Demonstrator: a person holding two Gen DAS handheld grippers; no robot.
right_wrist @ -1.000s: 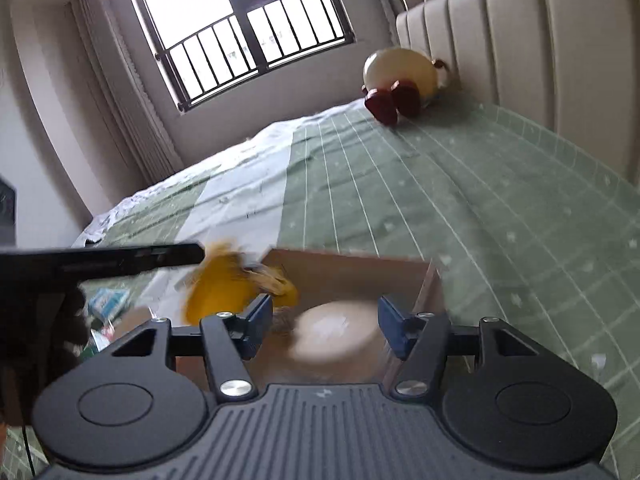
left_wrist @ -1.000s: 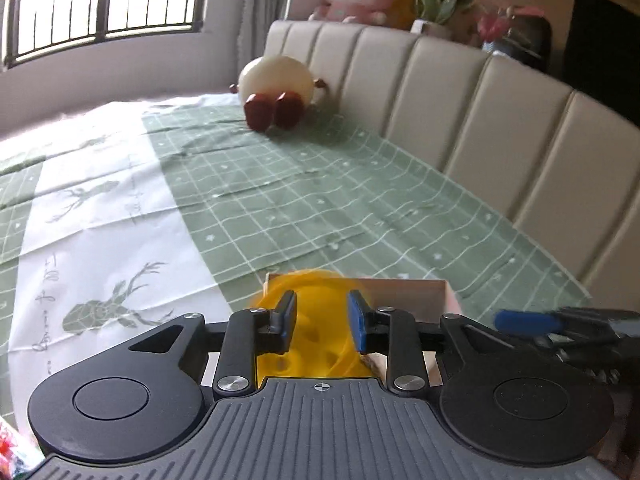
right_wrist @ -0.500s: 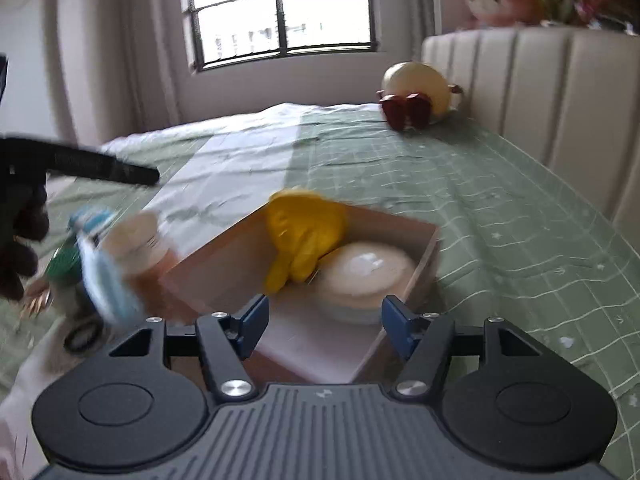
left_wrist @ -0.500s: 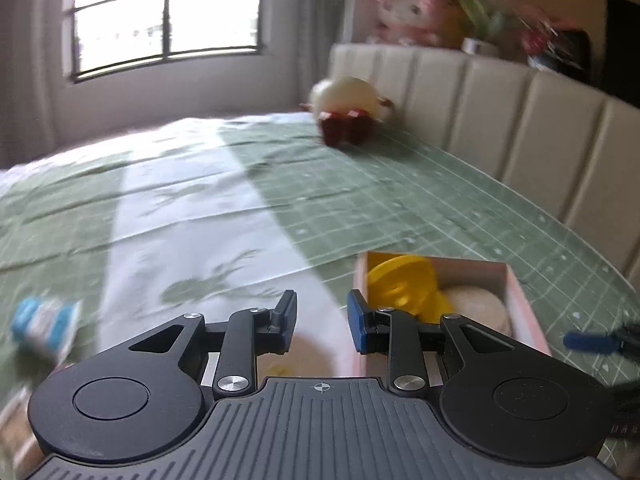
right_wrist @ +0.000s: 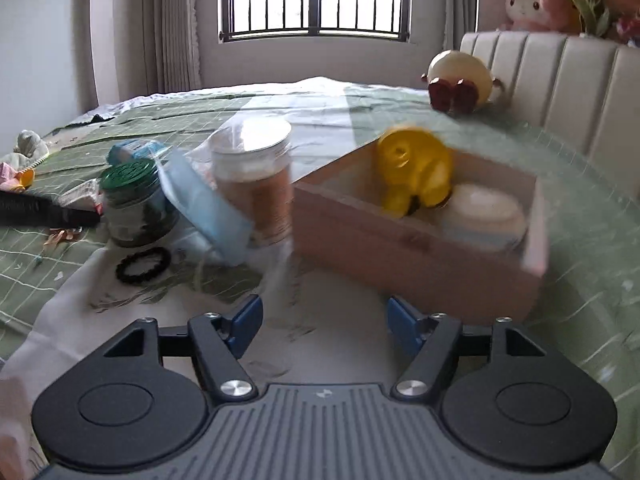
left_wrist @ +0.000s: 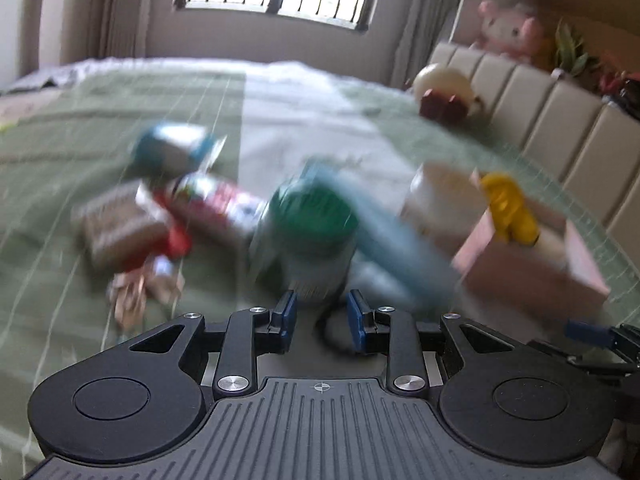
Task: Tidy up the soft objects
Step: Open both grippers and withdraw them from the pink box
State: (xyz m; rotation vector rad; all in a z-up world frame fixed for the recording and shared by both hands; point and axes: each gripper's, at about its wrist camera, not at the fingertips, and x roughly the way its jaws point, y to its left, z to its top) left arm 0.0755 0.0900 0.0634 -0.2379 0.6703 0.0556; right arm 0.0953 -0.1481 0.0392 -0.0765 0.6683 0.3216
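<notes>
A shallow pink box (right_wrist: 416, 256) on the green bedspread holds a yellow soft toy (right_wrist: 412, 168) and a white round pad (right_wrist: 484, 212). Left of it lie a blue face mask (right_wrist: 204, 204) and a black hair tie (right_wrist: 144, 266). My right gripper (right_wrist: 322, 320) hangs over the sheet in front of the box, its jaws opening with nothing between them. My left gripper (left_wrist: 320, 316) is narrowly open and empty, just short of a green-lidded jar (left_wrist: 312, 216). The mask (left_wrist: 396, 240) and the box (left_wrist: 532, 276) are blurred to its right.
A white-lidded jar (right_wrist: 252, 184) stands against the mask. Blurred snack packets (left_wrist: 220, 200) and a brown packet (left_wrist: 116, 224) lie to the left. A cream plush (right_wrist: 460, 76) sits by the padded headboard (right_wrist: 568, 80), and a pink plush (right_wrist: 532, 0) sits above it.
Both views swung left from the box toward the pile of jars, packets and the mask. The right jaws spread wider. The left jaws kept their narrow gap.
</notes>
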